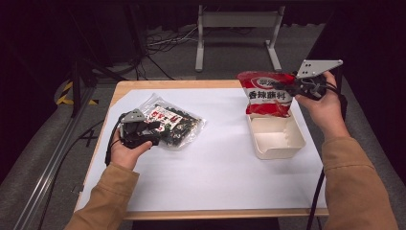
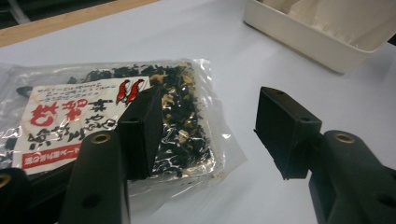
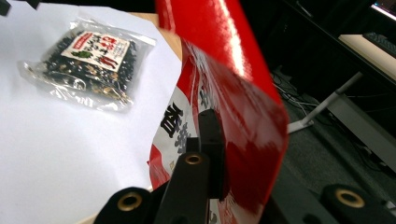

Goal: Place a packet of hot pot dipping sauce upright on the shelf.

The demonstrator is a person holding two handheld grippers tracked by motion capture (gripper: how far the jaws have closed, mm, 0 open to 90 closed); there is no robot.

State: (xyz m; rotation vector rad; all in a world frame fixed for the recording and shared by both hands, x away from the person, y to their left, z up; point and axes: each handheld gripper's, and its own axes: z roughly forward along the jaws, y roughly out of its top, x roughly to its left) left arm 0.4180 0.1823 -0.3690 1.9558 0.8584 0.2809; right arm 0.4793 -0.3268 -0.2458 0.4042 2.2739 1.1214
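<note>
White sheeting covered the wooden table (image 1: 215, 167), with dark floor and cables beyond. One red glossy plastic seasoning packet (image 1: 266, 94) was held upright over one cream rectangular plastic box (image 1: 282, 143), pinched at its top edge between the tightly closed jaws of the right gripper (image 1: 293, 82). One clear plastic bag of dark dried flakes with a white label (image 2: 112, 116) lay flat on the sheet at the left; the left gripper (image 2: 215, 126) was seen beside it, jaws parted and gripping nothing. Packing the box was judged to be under way; lowering the packet inside and releasing it was called for next.
</note>
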